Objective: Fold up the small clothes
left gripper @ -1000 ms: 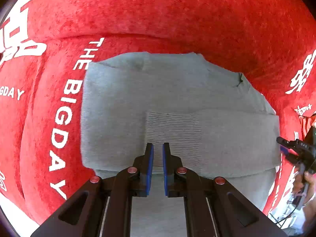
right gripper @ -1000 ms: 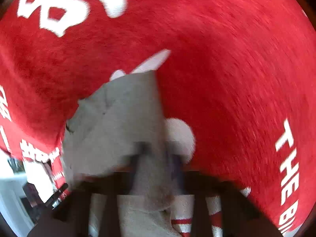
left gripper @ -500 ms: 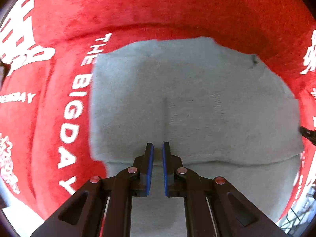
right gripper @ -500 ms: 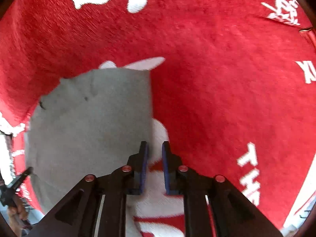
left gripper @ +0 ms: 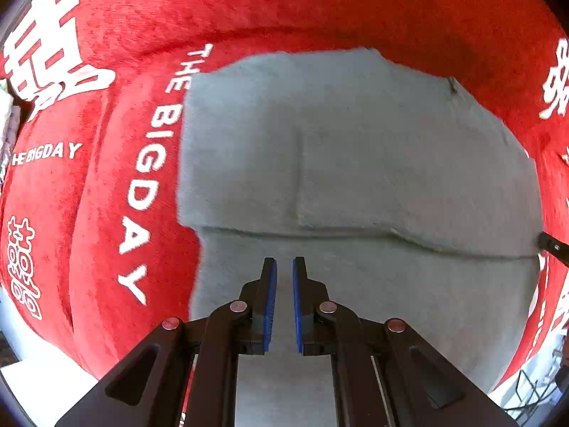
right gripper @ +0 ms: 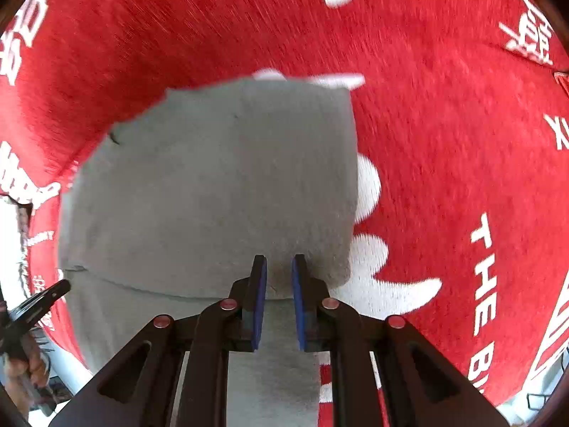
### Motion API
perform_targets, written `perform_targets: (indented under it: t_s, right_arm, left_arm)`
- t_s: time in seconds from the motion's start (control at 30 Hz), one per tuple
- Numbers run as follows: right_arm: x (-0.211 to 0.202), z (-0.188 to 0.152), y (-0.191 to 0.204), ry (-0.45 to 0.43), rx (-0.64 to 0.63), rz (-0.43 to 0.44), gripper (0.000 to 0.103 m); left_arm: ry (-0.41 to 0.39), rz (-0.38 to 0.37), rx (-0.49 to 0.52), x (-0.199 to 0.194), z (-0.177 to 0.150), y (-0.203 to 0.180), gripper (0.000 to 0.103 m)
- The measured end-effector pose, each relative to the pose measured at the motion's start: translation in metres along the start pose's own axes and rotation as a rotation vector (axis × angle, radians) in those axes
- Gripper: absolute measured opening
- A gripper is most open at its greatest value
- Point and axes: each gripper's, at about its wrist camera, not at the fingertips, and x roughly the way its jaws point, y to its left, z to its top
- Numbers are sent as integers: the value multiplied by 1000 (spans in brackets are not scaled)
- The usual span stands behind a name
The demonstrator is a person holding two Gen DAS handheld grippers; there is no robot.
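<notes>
Grey knit garment (left gripper: pixel 355 178) folded flat on red printed cloth (left gripper: pixel 106 213), lying under both grippers. Left gripper (left gripper: pixel 284 267) clenched, empty, above its lower layer. Right gripper (right gripper: pixel 279 267) just opened a little (nothing between pads), over the fold's edge.

White "THE BIGDAY" lettering (left gripper: pixel 149 174) printed on plush red cloth cover (left gripper: pixel 320 3), running beside left edge of folded grey knit garment (left gripper: pixel 355 160). Smaller "HE BIGDAY" (left gripper: pixel 46 154) farther left. Large white Chinese characters (left gripper: pixel 49 53) alongside, unreadable.
</notes>
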Motion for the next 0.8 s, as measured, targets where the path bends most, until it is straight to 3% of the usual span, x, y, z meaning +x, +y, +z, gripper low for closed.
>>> perform_targets:
  t_s: [0.2,0.33,0.4,0.47,0.63,0.67,0.7,0.73,0.8]
  right_arm:
    - [-11,-10,-1,26,-10,0,17]
    - [-27,-21,-9,50,16,47,19]
    - [-32,-30,-12,67,38,79,23]
    - [-37,-40,-13,79,50,101,38]
    - [-44,-61,-12,113,61,146,42]
    - [-44,-64,-12,117,63,154,42]
    - [-39,-62,-8,120,65,160,42]
    - [-40,-64,-9,123,65,166,43]
    - [-42,-66,-8,126,65,176,44]
  left_arm:
    - [22,3,64,-1,-11,-24,9]
    - [33,-14,82,-7,-18,-32,9]
    - [21,-16,89,-13,-22,-36,9]
    - [16,-16,81,-17,-25,-38,9]
    - [24,-28,63,-26,-34,-47,9]
    - [26,-27,60,-25,-34,-47,16]
    - [31,-31,54,-25,-32,-48,64]
    - [32,-23,44,-26,-33,-49,101]
    - [-4,0,27,-35,-35,-53,102]
